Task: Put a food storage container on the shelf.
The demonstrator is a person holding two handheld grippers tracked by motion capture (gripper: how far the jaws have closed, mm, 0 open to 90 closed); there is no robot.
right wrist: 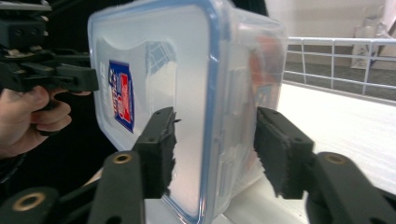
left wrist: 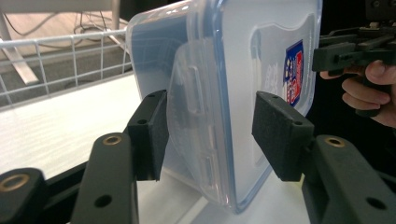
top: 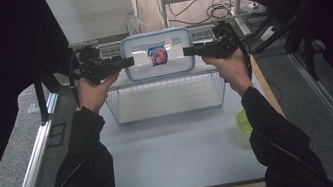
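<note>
Nearest the camera in the high view, the person's two dark sleeves come up from the bottom edge over a pale table point(top: 179, 157), with something small and yellow-green point(top: 243, 123) sitting at the table's right side beside the right sleeve.

Further up, the left gripper point(top: 125, 62) and right gripper point(top: 189, 51) point at each other from either side of a clear plastic box with a blue-rimmed lid point(top: 158, 54). The box sits on the top of a white wire basket point(top: 168, 98) at the far end of the table, with a red and blue sticker point(top: 157, 56) on its lid.

In the left gripper view the jaws stand about half open, one on each side of the box's point(left wrist: 243, 74) end – the side clip point(left wrist: 194, 107) is right between them. One pad sits at the clip's edge, but the other has a clear gap to the lid, so there's no real squeeze.

Same story in the right gripper view: jaws roughly halfway open around the other end of the box point(right wrist: 187, 84), one pad close against the lid face, the other standing off the box's body – not clamped.

Beyond the basket there's a white wall, a shelf and loose cables on the floor.
</note>
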